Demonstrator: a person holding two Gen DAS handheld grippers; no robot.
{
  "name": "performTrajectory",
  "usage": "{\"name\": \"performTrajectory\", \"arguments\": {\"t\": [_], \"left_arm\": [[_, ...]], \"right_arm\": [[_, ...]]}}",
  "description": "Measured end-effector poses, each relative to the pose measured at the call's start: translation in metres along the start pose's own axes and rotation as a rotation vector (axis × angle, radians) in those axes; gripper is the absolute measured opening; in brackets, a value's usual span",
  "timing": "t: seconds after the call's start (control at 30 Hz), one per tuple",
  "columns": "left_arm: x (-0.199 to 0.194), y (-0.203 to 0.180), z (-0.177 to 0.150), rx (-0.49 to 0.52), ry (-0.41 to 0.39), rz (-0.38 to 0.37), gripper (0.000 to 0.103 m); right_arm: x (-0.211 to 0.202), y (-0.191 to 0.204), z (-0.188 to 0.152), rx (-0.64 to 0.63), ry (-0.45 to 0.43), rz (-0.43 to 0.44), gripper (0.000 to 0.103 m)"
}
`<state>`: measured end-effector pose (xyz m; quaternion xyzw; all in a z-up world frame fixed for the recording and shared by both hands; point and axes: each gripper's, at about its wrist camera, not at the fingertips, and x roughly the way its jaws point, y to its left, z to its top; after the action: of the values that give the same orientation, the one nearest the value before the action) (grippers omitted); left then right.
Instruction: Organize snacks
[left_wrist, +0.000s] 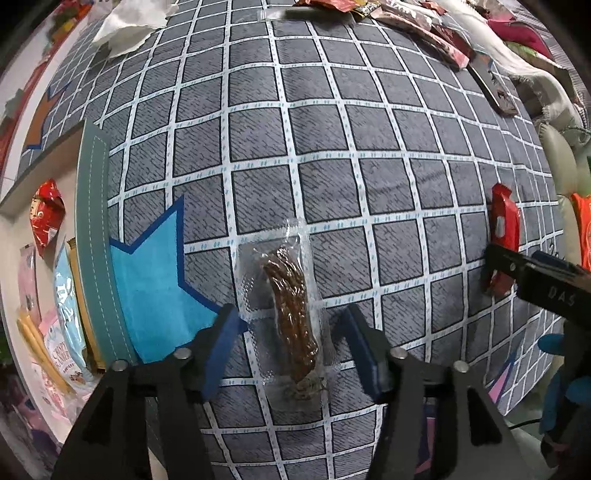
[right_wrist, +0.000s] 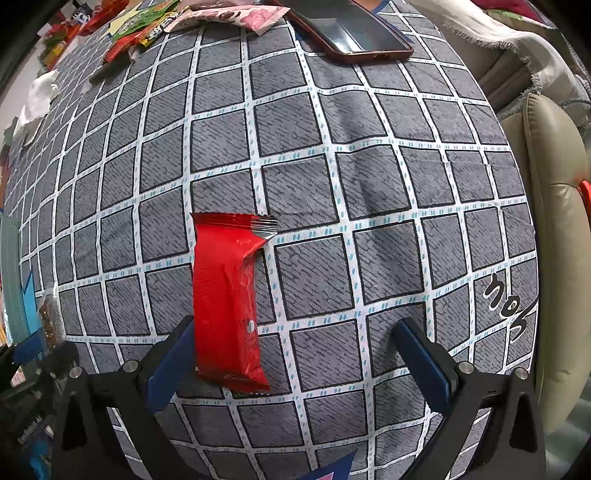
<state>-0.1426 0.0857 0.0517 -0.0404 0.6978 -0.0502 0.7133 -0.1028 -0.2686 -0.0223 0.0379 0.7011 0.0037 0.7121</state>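
Observation:
A clear packet with a brown meat stick (left_wrist: 291, 306) lies on the grey checked cloth (left_wrist: 332, 147). My left gripper (left_wrist: 290, 332) is open, its blue pads on either side of the packet's near half, not touching it. A red snack bar (right_wrist: 227, 306) lies on the same cloth; it also shows in the left wrist view (left_wrist: 504, 236). My right gripper (right_wrist: 295, 343) is open wide, the left pad close beside the bar's near end, the right pad well clear. The meat-stick packet shows at the left edge of the right wrist view (right_wrist: 51, 314).
A pile of snack packets (left_wrist: 406, 18) and a phone (right_wrist: 351, 31) lie at the cloth's far edge. A white tissue (left_wrist: 129, 22) lies far left. A tray with several sorted snacks (left_wrist: 55, 295) is at left, beyond a teal border. A beige cushion (right_wrist: 554, 240) stands right.

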Motion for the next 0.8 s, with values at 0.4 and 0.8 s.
{"name": "performTrajectory", "arguments": {"t": [0.4,0.8], "left_arm": [[0.039,-0.033,-0.009,-0.003,0.049,0.038,0.096],[0.074,-0.036,0.004,-0.012,0.066,0.046,0.103]], "right_arm": [[0.0,-0.001,0.001,0.002,0.0,0.001,0.103],[-0.002,0.0,0.002,-0.006,-0.009,0.002,0.103]]}}
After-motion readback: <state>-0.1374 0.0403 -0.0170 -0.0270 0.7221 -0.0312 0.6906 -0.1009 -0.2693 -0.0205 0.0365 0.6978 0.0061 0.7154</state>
